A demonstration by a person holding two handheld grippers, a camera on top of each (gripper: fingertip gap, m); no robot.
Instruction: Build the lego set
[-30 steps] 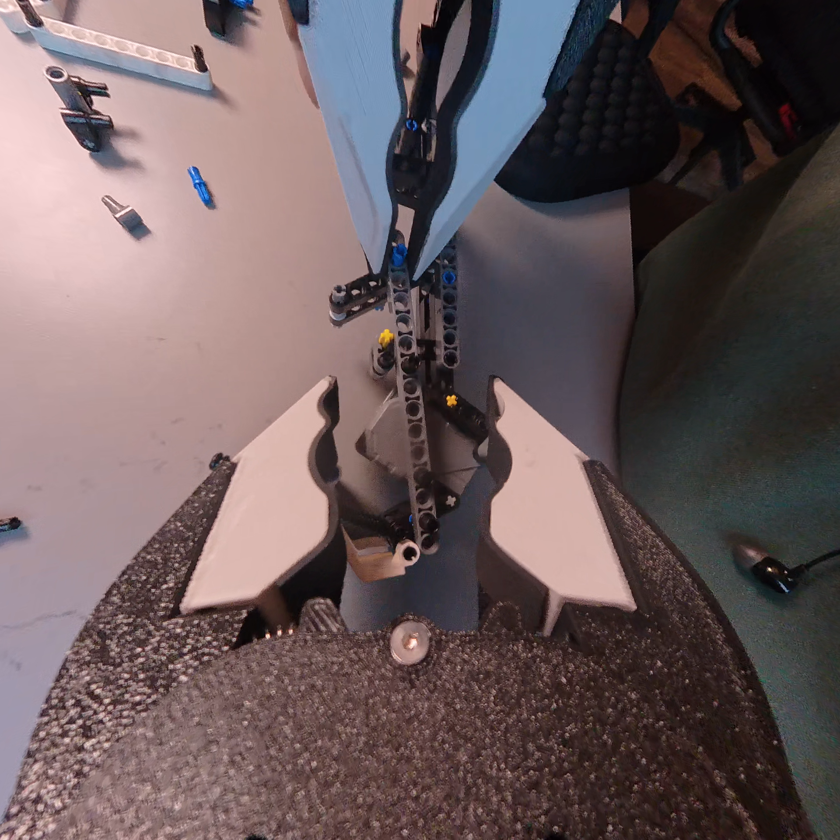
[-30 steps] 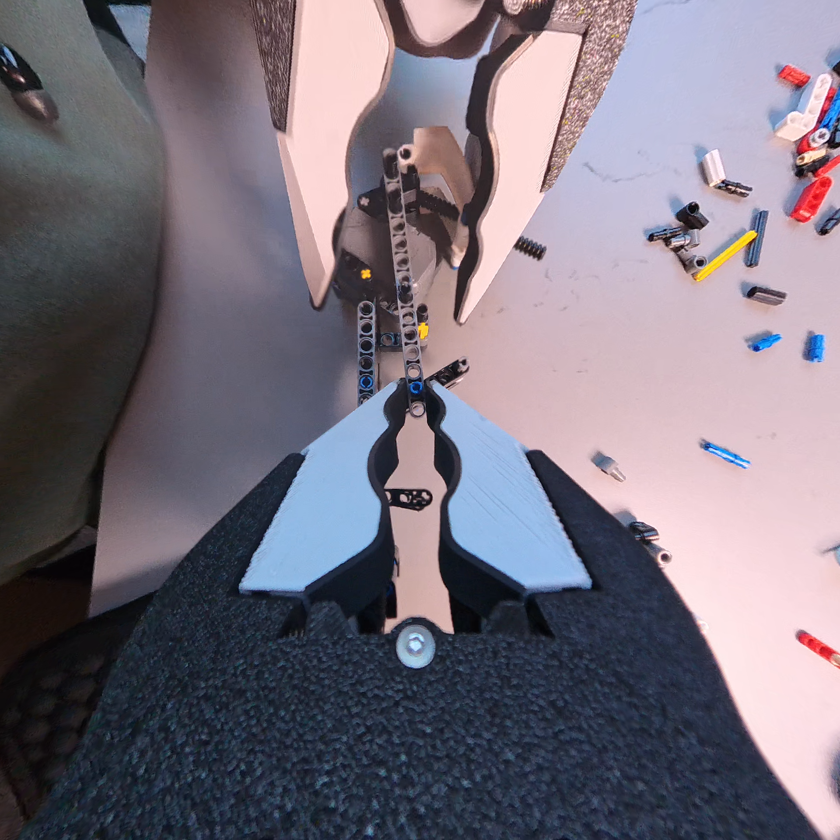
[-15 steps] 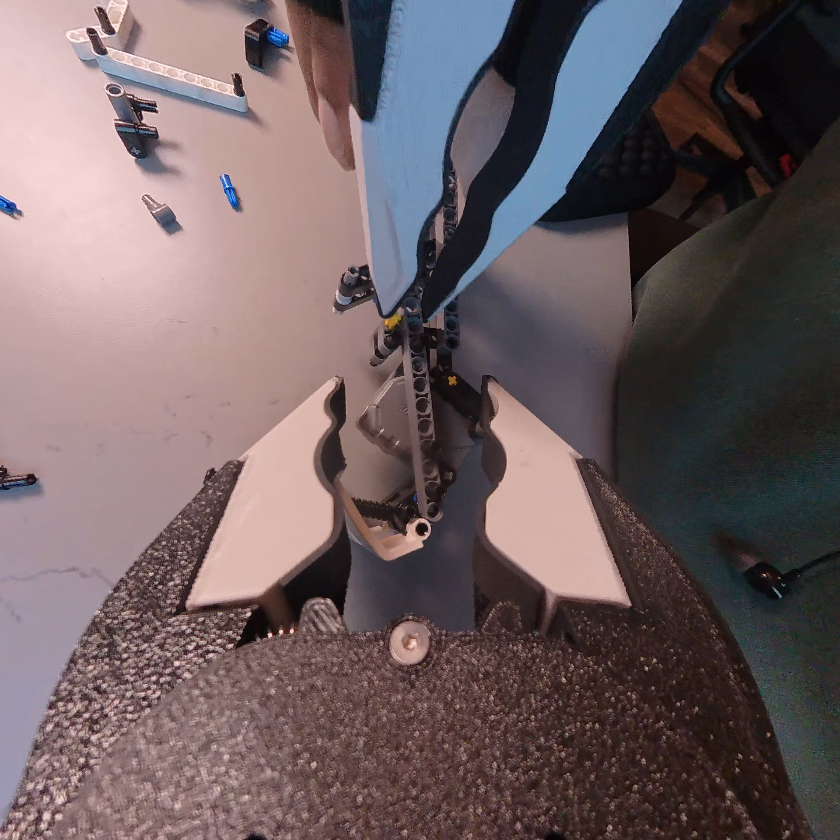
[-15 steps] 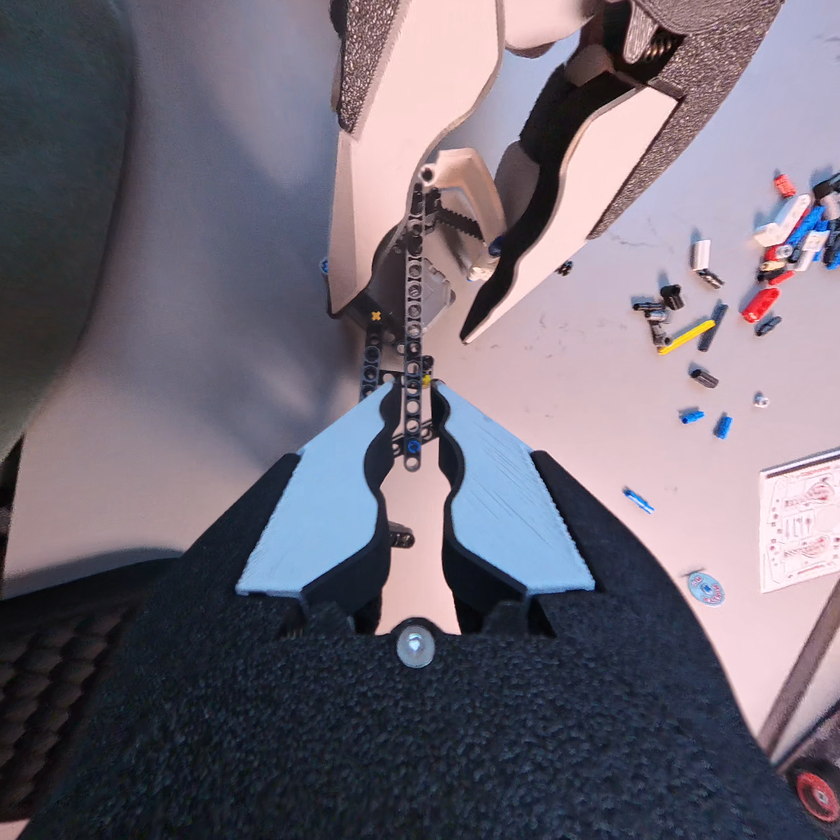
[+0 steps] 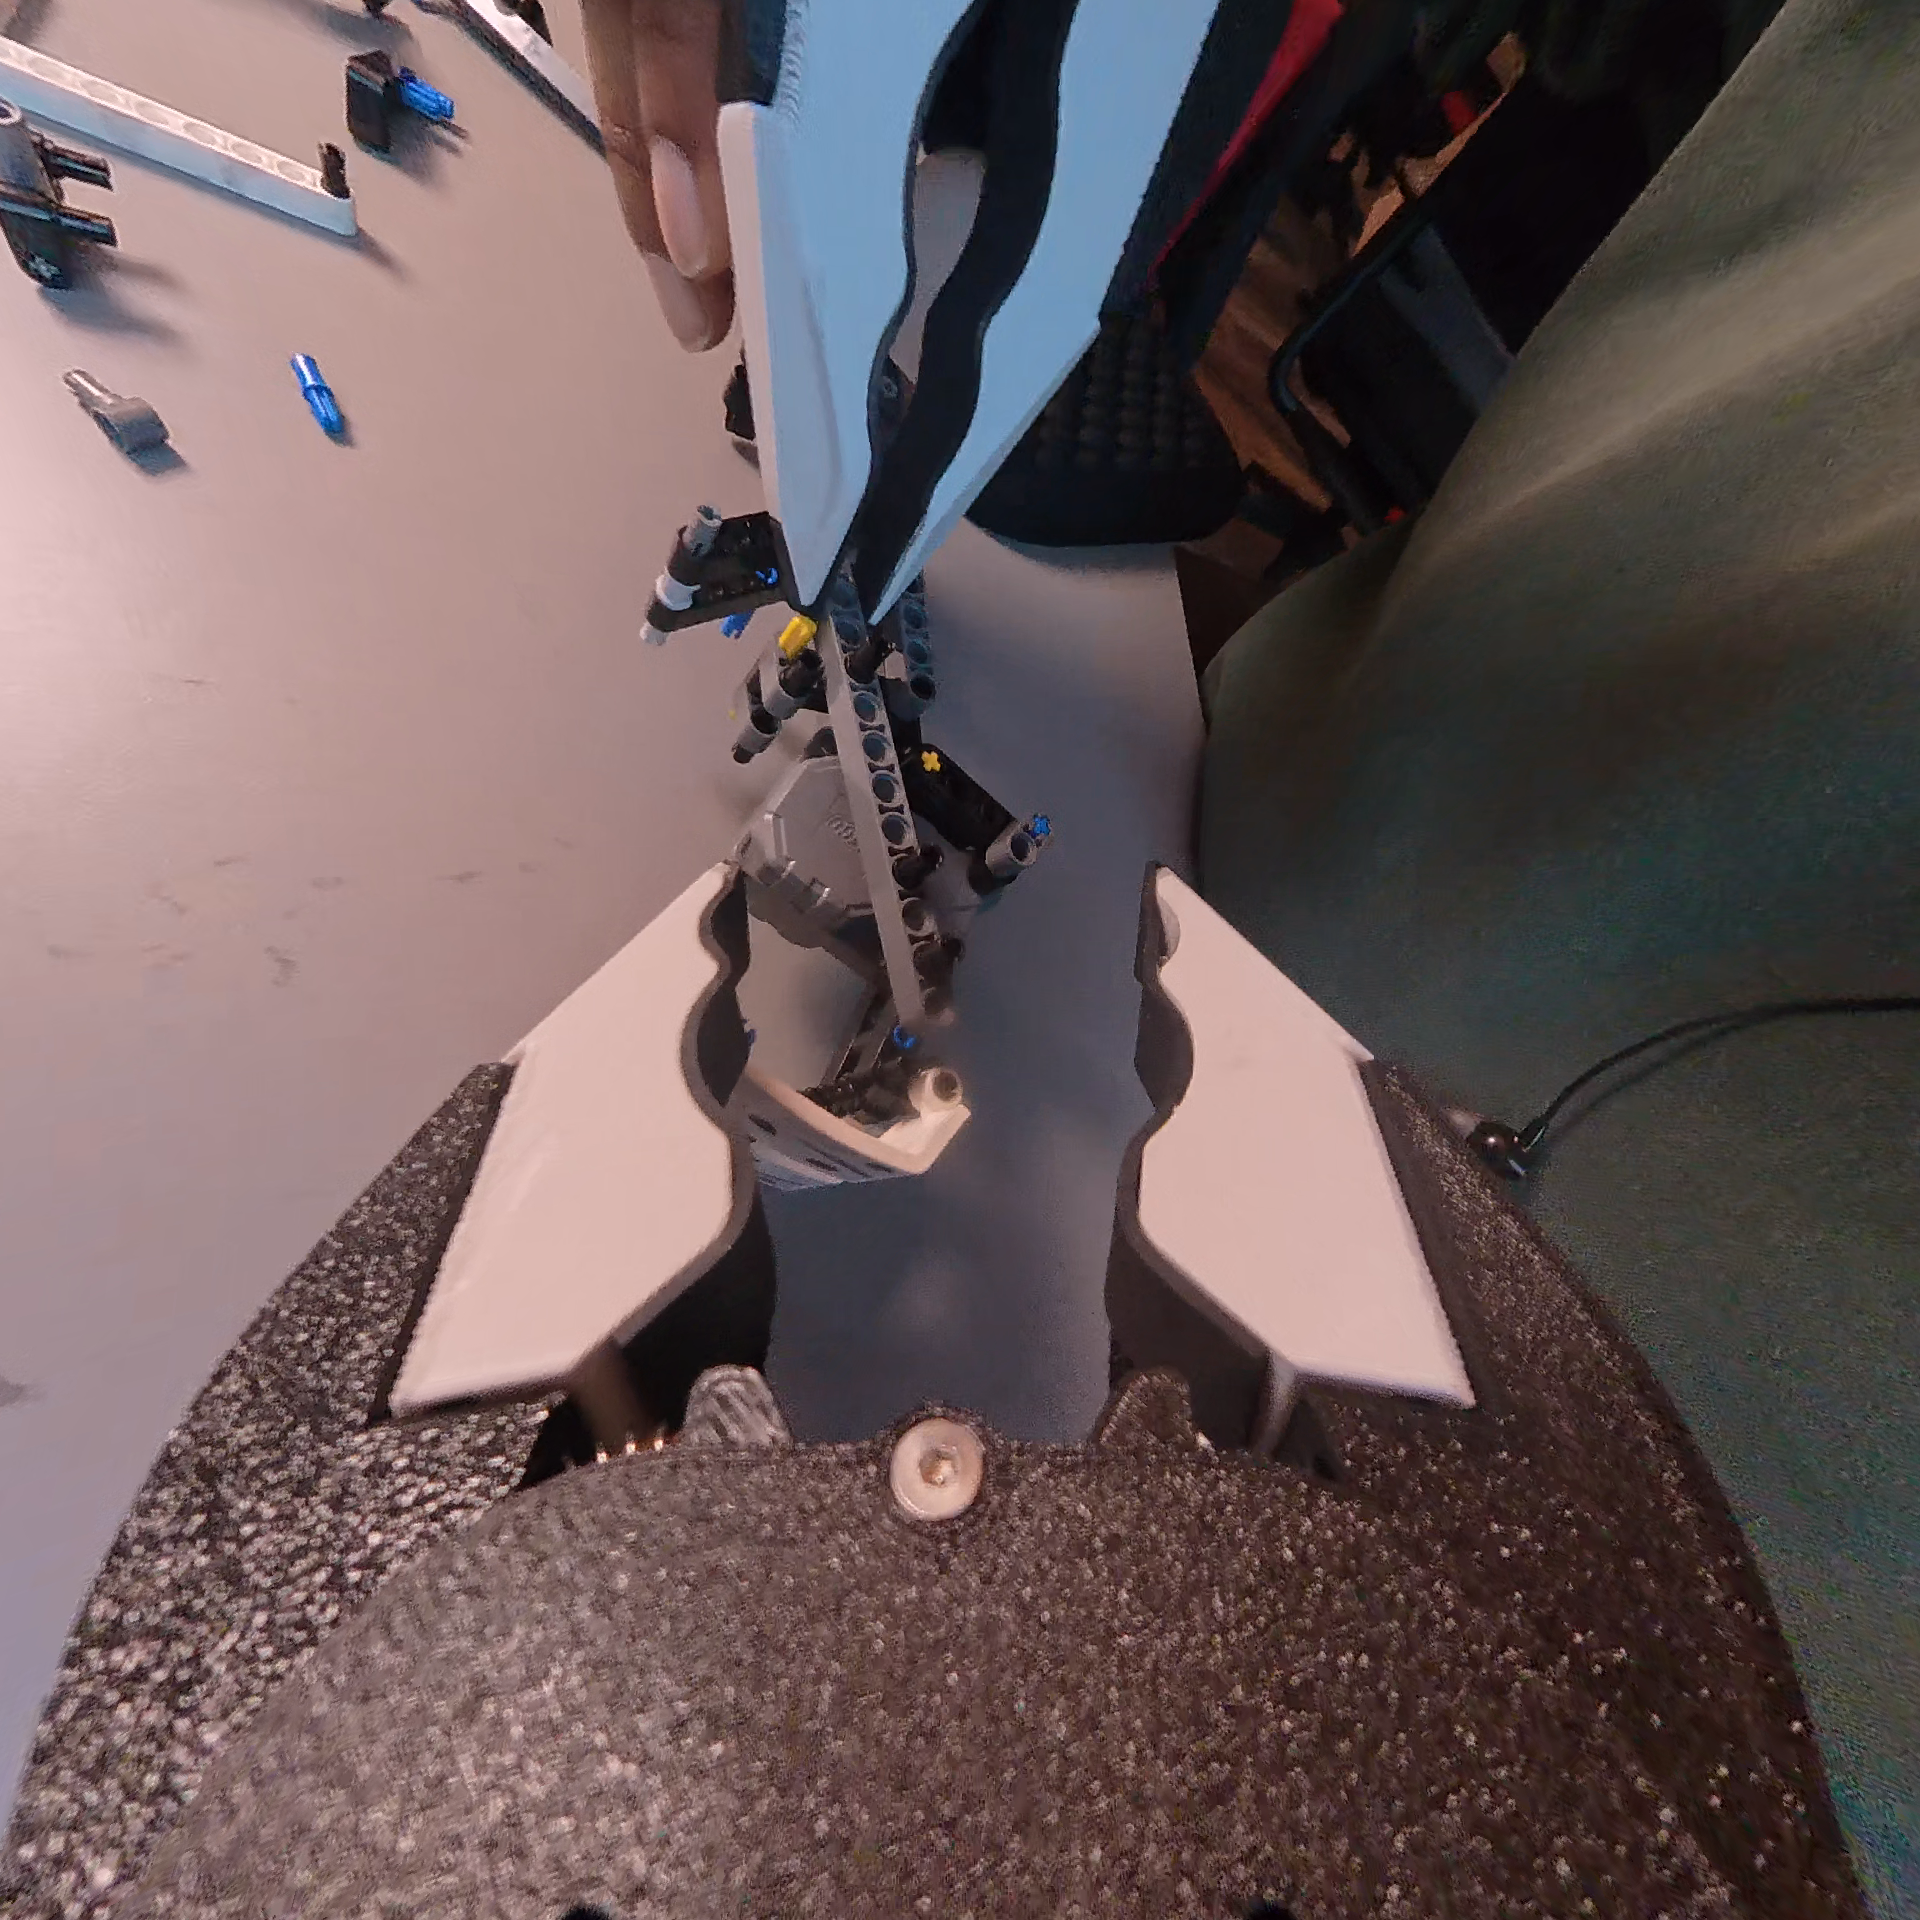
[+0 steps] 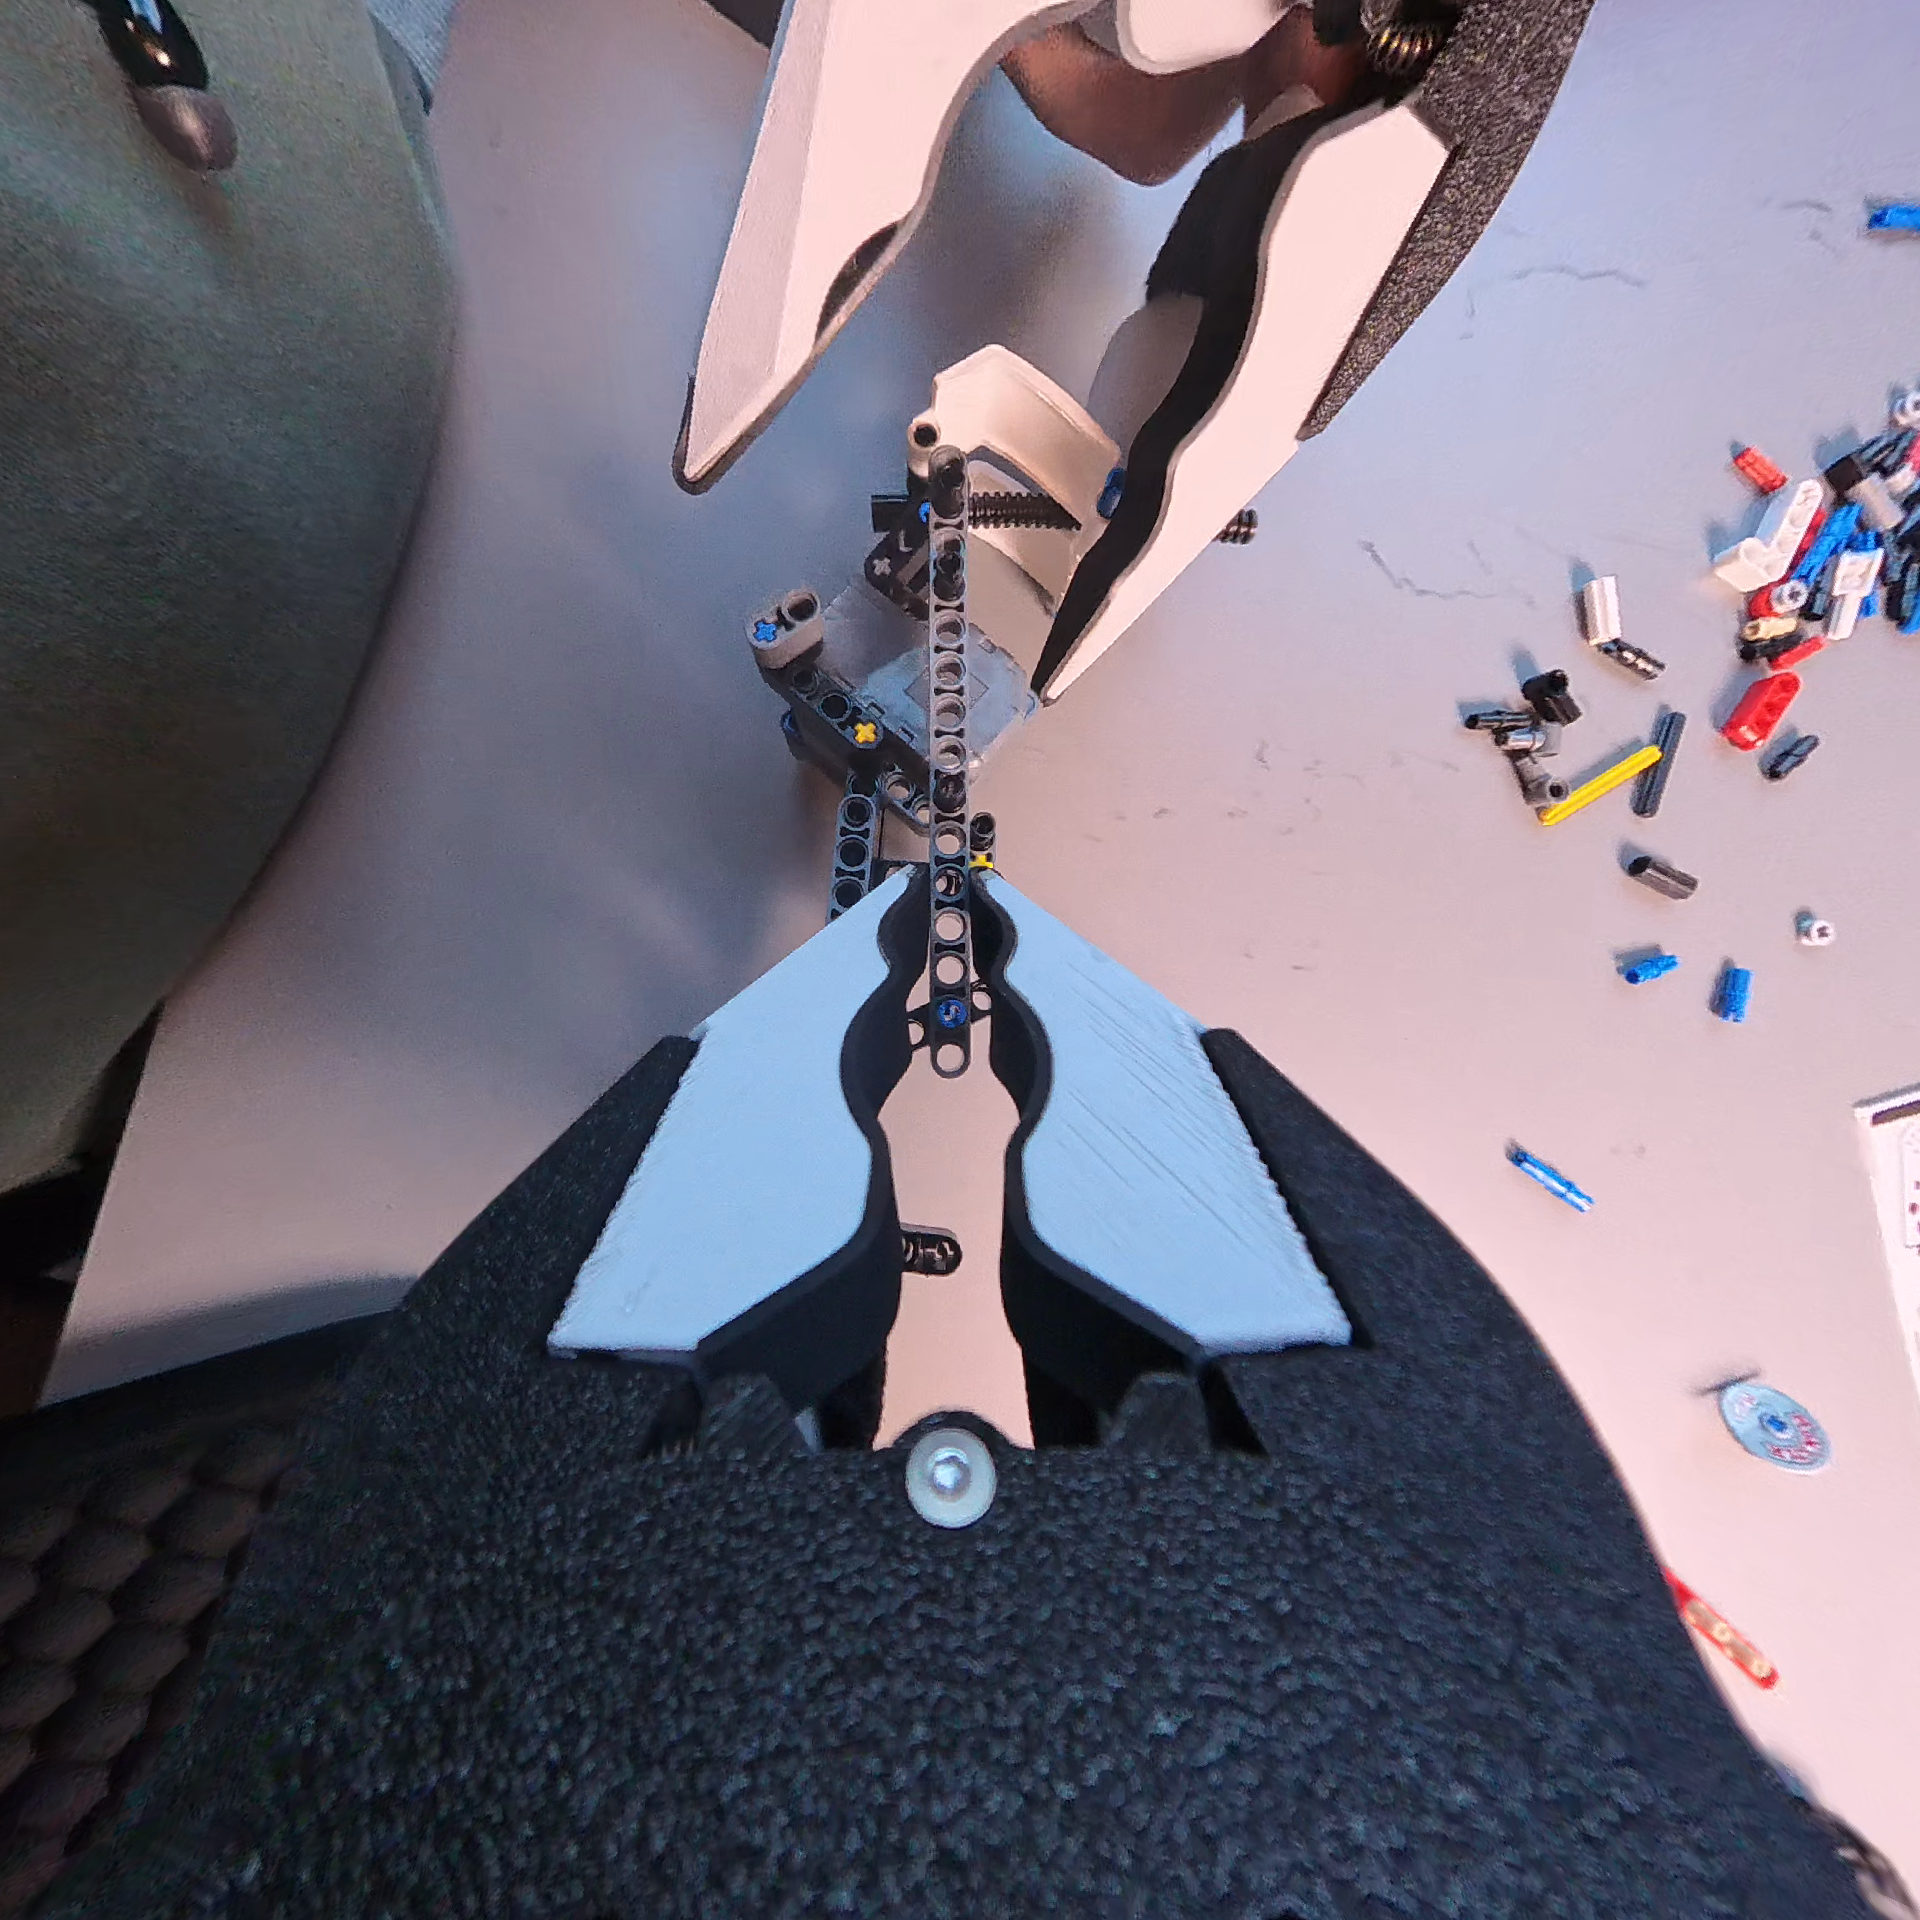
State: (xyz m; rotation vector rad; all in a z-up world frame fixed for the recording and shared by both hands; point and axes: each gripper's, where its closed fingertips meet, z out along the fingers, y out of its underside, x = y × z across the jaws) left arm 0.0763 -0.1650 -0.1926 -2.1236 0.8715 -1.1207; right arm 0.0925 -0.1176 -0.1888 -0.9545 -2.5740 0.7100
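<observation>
Each camera sits behind its own gripper, looking forward and down along the fingers at the table (image 5: 260, 779). Views face each other: left view sees the right gripper (image 5: 847, 608) ahead; right view sees the left gripper (image 6: 862, 582) ahead. Both share, at close range, the lego build (image 5: 862, 852) (image 6: 940, 675) between them.

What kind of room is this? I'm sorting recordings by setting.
Probably an office or lab workspace: a plain pale tabletop strewn with loose building-toy parts, a printed instruction sheet at its edge, and a black mesh office chair beside it.
</observation>
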